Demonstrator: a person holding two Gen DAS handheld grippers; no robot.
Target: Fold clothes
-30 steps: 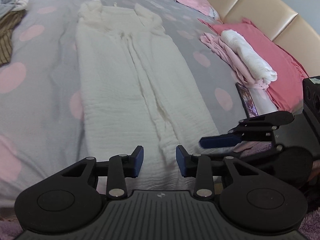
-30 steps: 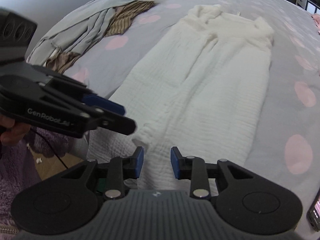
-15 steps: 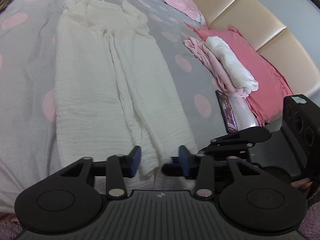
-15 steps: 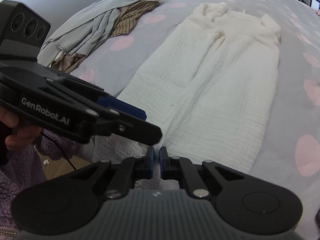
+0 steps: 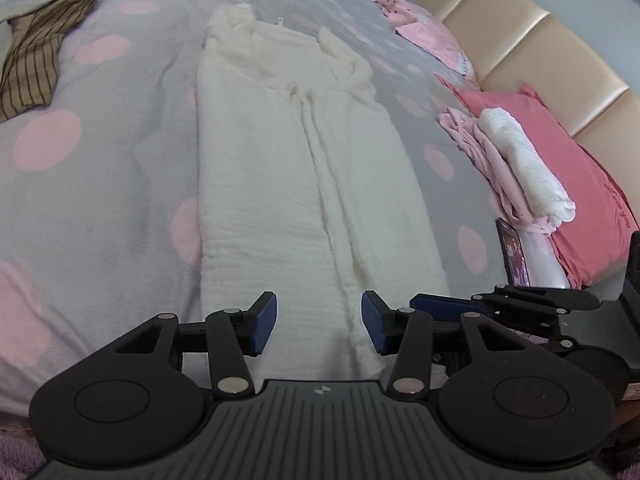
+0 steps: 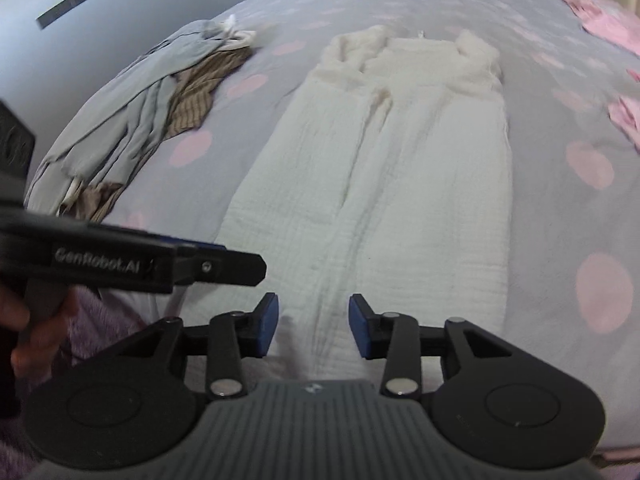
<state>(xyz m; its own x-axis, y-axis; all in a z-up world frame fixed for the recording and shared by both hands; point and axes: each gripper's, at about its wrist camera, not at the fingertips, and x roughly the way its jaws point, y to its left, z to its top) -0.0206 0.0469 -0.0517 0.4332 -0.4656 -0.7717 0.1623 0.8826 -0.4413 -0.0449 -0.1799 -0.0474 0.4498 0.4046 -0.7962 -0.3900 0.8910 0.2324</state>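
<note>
White garment (image 5: pixel 296 184) lies flat on the bed (image 5: pixel 100 152), long axis running straight away from both grippers, near hem right under the jaws, shoulders at the far end. Left gripper (image 5: pixel 319 329) sits over the hem's middle-right part, jaws apart, nothing pinched. Right gripper (image 6: pixel 313 325) is just beside it, over the hem w/ jaws opening; cloth shows below the gap, not clamped. Both about equally near, so a lift-and-carry of the hem toward the far end looks likely. Fabric: crinkled gauze-like weave, soft, limp, long rectangle w/ a centre crease. Folded pile (image 5: pixel 516 168) on the pink pillow (image 5: pixel 580 176) to the right; unfolded heap (image 6: pixel 132 120) far left.
</note>
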